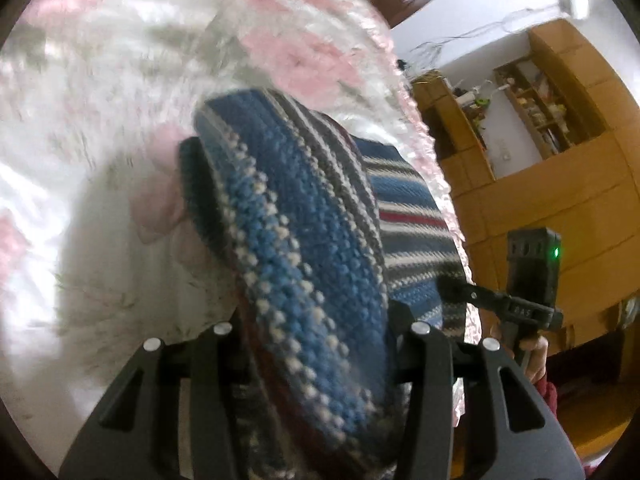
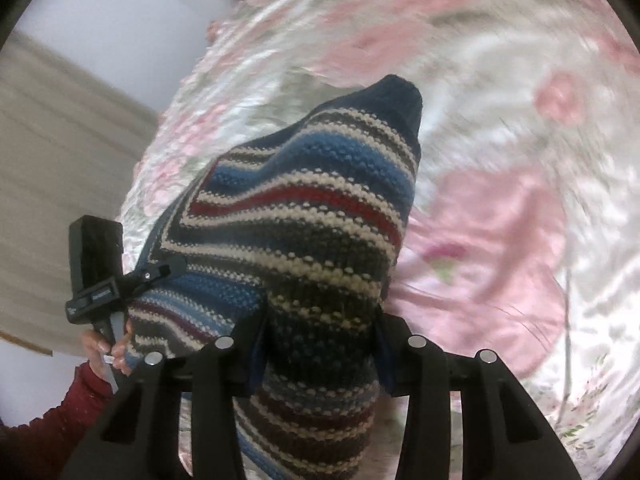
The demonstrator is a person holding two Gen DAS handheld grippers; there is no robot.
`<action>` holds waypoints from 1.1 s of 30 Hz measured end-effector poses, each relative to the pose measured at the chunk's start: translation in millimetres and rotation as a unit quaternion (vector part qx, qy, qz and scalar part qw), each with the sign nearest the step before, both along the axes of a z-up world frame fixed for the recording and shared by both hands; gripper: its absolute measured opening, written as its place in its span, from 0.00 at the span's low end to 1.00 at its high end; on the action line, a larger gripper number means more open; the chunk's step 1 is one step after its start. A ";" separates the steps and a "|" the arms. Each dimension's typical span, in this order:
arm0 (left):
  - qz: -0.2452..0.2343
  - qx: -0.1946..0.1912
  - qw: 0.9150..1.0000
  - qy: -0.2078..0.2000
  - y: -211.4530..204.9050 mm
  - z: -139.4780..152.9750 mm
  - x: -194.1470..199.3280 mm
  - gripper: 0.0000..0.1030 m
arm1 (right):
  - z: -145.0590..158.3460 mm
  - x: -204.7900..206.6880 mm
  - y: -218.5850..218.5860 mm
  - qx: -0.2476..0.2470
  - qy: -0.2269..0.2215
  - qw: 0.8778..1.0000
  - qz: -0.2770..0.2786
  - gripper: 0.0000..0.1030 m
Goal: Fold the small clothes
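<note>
A small knit sweater point(image 1: 304, 240) with blue, grey, white and red stripes hangs lifted over a pink floral bedspread point(image 1: 120, 120). My left gripper point(image 1: 320, 316) is shut on a bunched fold of it, and the fabric hides the fingertips. To the right, my right gripper point(image 1: 460, 292) pinches the sweater's edge. In the right wrist view the sweater point(image 2: 312, 216) rises from my right gripper point(image 2: 320, 320), which is shut on it, up to a dark navy cuff point(image 2: 396, 100). My left gripper point(image 2: 164, 268) clamps the left edge. The bedspread point(image 2: 500, 240) lies below.
Wooden cabinets with open shelves point(image 1: 540, 140) stand beyond the bed's right edge. A pale wall point(image 2: 100, 20) and a beige surface point(image 2: 60, 160) lie past its left edge. A hand point(image 2: 100, 344) with a dark red sleeve point(image 2: 60, 412) holds the left gripper.
</note>
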State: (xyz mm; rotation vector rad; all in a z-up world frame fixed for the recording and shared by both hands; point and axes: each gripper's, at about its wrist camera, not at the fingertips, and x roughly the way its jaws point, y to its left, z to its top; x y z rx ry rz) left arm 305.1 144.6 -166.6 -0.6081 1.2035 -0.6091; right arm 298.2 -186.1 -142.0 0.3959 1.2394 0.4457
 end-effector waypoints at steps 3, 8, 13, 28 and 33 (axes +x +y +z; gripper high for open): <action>0.005 0.013 1.000 0.024 1.7 -36.0 -2.4 0.42 | -31.0 -7.6 -11.7 0.019 0.014 1.000 -0.011 0.41; 0.007 0.032 0.999 0.013 -1.9 -35.5 -4.4 0.43 | -35.4 -13.2 -3.5 -0.001 -0.006 1.000 -0.014 0.47; 0.031 0.050 0.998 0.017 0.6 -12.6 -17.8 0.56 | -25.6 -22.8 -3.9 0.002 0.003 1.000 -0.029 0.66; 0.033 0.073 0.996 -0.044 9.9 30.6 -119.4 0.64 | -44.3 -94.0 7.7 0.001 0.054 0.999 -0.005 0.68; 0.029 0.133 0.990 -0.028 -0.7 12.2 -116.1 0.62 | -48.5 -90.4 8.9 -0.009 0.060 0.998 -0.011 0.37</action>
